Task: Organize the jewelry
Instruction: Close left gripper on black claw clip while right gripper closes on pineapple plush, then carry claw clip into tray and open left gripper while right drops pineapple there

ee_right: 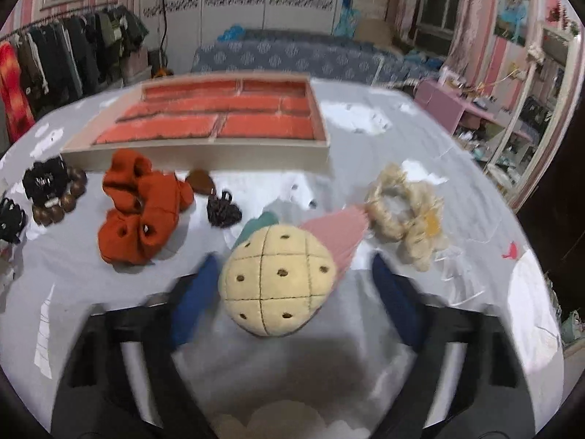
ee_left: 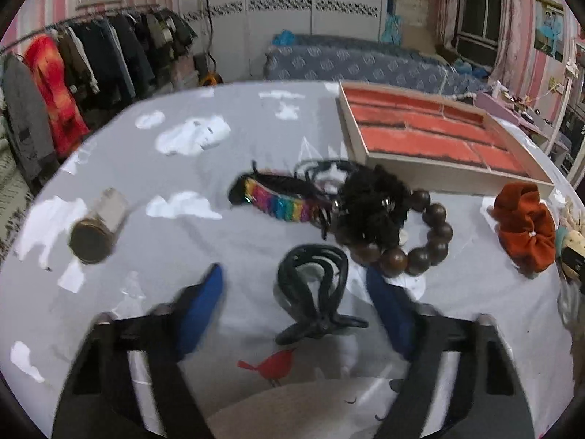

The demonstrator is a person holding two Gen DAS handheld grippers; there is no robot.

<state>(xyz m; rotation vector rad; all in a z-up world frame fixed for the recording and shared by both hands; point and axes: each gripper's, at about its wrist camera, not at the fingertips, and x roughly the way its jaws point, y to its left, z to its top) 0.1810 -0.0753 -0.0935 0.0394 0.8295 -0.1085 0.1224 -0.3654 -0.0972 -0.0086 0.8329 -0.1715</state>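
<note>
Left wrist: gripper (ee_left: 294, 285) wide around hair claw (ee_left: 314, 292).

**Two low wrist views facing the same tray**

Both cameras looked forward, low over the grey cloth, toward the orange-lined tray (ee_left: 431, 135) (ee_right: 226, 117). The left wrist view sat left of the tray, close to a black hair claw (ee_left: 310, 289). The right wrist view faced the tray squarely. Both shared the tray, the rust scrunchie (ee_left: 524, 226) (ee_right: 142, 208) and the wooden bead bracelet (ee_left: 409, 241) (ee_right: 60, 201).

Pink-striped walls (ee_left: 519, 18); white wardrobe doors (ee_left: 278, 11); clothes rack (ee_left: 91, 58) left; blue patterned bed (ee_left: 358, 64); dark window (ee_left: 479, 11); grey cloud-print tablecloth (ee_left: 182, 168).
</note>
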